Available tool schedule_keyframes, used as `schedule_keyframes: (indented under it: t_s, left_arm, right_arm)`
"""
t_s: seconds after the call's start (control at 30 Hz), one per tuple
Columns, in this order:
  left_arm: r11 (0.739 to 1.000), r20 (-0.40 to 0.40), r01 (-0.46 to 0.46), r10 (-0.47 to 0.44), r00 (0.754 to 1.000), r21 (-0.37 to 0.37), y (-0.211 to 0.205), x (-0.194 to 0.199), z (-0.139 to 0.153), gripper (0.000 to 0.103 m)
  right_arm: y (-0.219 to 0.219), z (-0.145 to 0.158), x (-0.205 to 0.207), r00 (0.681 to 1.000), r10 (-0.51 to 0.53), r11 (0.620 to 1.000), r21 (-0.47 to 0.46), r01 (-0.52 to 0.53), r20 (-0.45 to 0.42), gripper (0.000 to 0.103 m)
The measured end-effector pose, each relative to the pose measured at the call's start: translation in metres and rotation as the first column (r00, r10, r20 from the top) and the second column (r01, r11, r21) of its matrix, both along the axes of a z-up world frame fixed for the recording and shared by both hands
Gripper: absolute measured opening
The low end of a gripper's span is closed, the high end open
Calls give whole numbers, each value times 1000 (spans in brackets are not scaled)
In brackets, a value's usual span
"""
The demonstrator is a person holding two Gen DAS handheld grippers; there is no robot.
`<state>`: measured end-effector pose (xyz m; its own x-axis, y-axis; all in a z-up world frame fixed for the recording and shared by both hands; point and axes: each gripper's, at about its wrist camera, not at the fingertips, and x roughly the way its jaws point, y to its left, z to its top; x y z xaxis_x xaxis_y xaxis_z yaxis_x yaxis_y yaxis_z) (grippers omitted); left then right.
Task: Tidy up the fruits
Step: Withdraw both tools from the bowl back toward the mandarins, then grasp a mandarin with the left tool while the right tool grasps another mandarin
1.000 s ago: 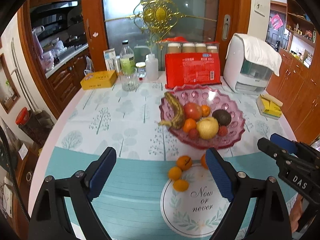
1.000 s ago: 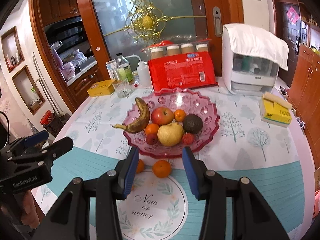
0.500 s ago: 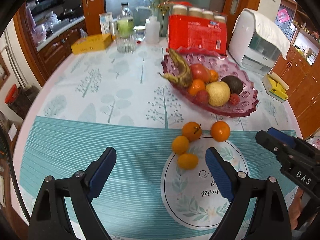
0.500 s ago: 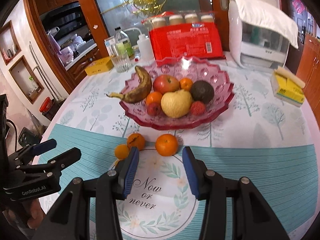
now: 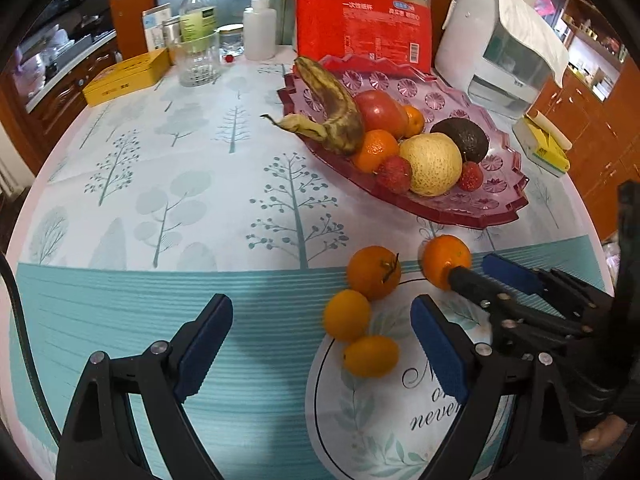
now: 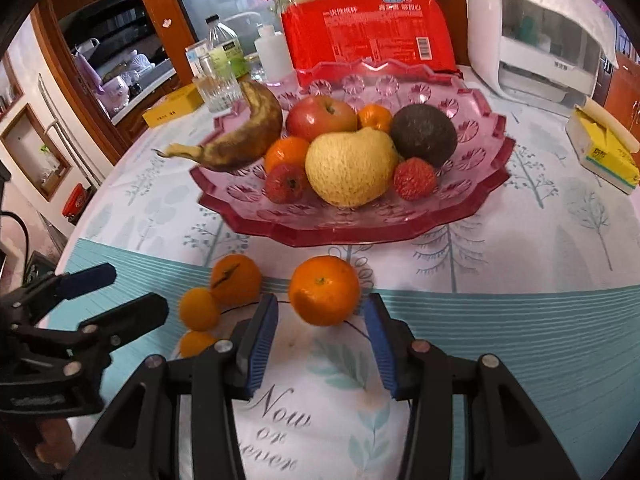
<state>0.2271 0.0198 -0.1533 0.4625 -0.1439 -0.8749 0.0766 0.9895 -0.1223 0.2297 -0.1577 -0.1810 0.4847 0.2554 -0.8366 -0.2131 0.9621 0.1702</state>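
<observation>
Right wrist view is showing the right gripper (image 6: pixel 320 332) with jaws open around an orange (image 6: pixel 324 290), not yet pressing it, near the desk's front edge. Three more oranges (image 6: pixel 236 285) are lying beside, with a fruit bowl (image 6: pixel 472 200) behind. Left gripper (image 5: pixel 320 340) is hanging open.

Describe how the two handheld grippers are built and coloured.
Both the left gripper and the right gripper have black angular frames with silver rivets and two fingers faced with ribbed blue pads. White lettering marks the left gripper's body; a black cable runs beside it.
</observation>
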Motion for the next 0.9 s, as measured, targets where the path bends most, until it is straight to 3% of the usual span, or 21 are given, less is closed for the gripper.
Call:
schedule_keyframes:
  t_s: [0.4, 0.9]
  left_arm:
    - [998, -45, 57, -58, 997, -36, -15, 29, -20, 89]
    - [993, -92, 103, -108, 990, -51, -37, 50, -48, 54]
  right_arm:
    - [3, -17, 6, 999, 11, 1000, 3, -11, 41, 43]
    - [-29, -18, -3, 999, -50, 997, 59, 49, 9, 41]
